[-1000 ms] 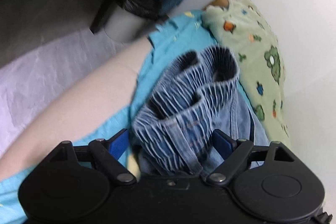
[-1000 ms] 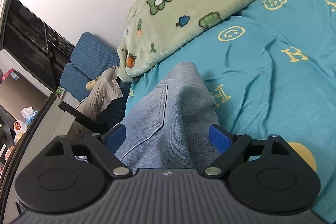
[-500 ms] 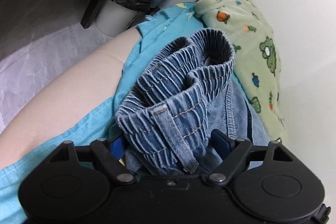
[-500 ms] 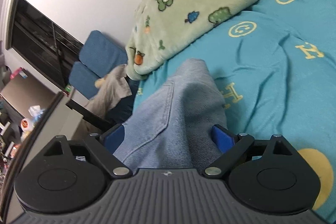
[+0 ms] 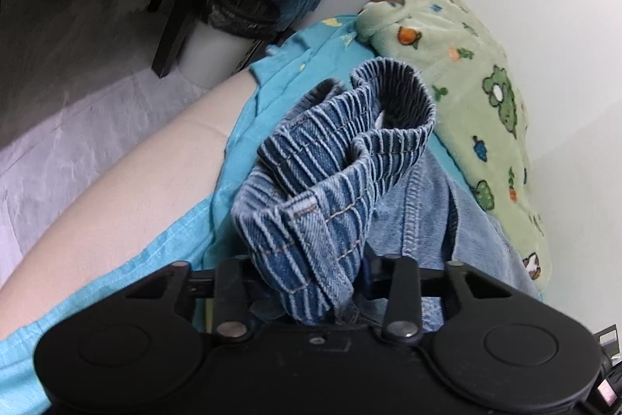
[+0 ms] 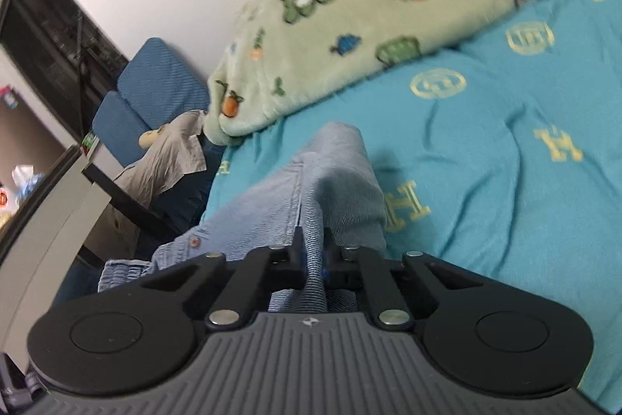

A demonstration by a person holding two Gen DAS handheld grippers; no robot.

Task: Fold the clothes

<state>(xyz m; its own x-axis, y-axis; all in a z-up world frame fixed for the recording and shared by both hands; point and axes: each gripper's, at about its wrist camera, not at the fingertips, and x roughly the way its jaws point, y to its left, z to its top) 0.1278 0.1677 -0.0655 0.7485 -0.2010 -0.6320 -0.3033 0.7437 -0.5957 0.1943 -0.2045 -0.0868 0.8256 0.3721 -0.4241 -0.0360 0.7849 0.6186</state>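
Gripping the elastic waistband (image 5: 334, 158) of the jeans (image 5: 423, 205), the left tool (image 5: 311, 279) is pinched on bunched denim at 6 o'clock in the left wrist view; the bed sheet (image 5: 272, 80) lies beneath, and the fleece blanket (image 5: 478, 84) sits at 2 o'clock.

In the right wrist view, the right tool (image 6: 311, 251) is pressed together on a ridge of the jeans (image 6: 342, 174) at centre. Judged progress: early; garment grasped, no fold completed.
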